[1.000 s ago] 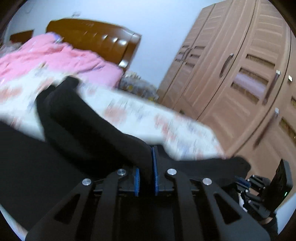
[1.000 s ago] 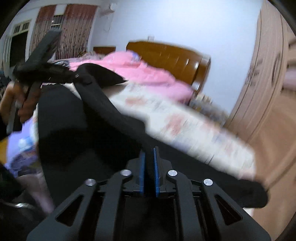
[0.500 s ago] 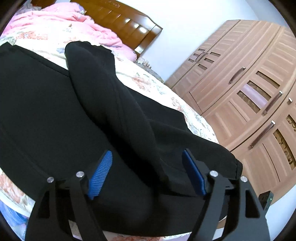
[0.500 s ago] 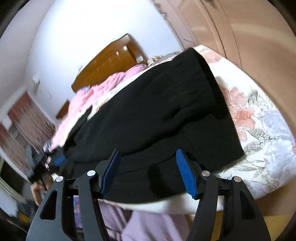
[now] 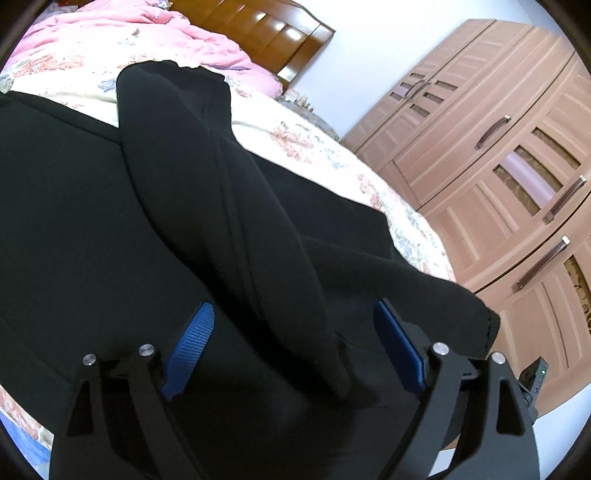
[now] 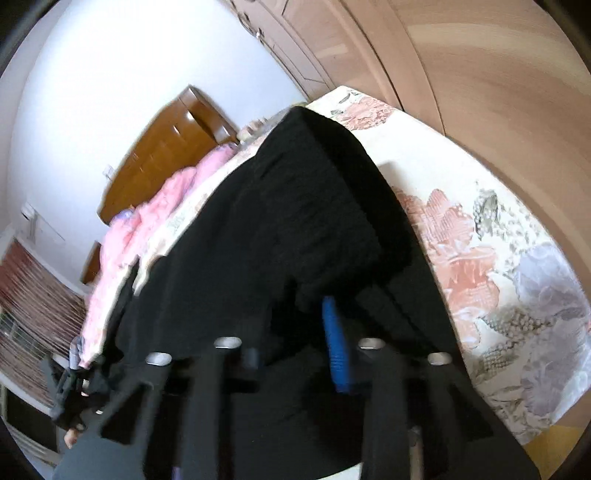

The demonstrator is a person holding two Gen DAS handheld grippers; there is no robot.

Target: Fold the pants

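Black pants lie spread on the floral bed, with one leg folded back over the rest as a raised ridge. My left gripper is open, its blue pads on either side of the near end of that ridge, holding nothing. In the right wrist view the pants cover the bed's near corner. My right gripper is blurred just above the cloth; one blue pad shows, the other is hidden, so its jaw state is unclear.
A floral sheet covers the bed, with a pink quilt and a wooden headboard at its far end. A brown wardrobe stands close on the right. The left gripper shows small at the lower left in the right wrist view.
Both grippers were shut on the pants a second ago and have let go. The left one stays open over the folded leg; the right one has dropped closer to the cloth.
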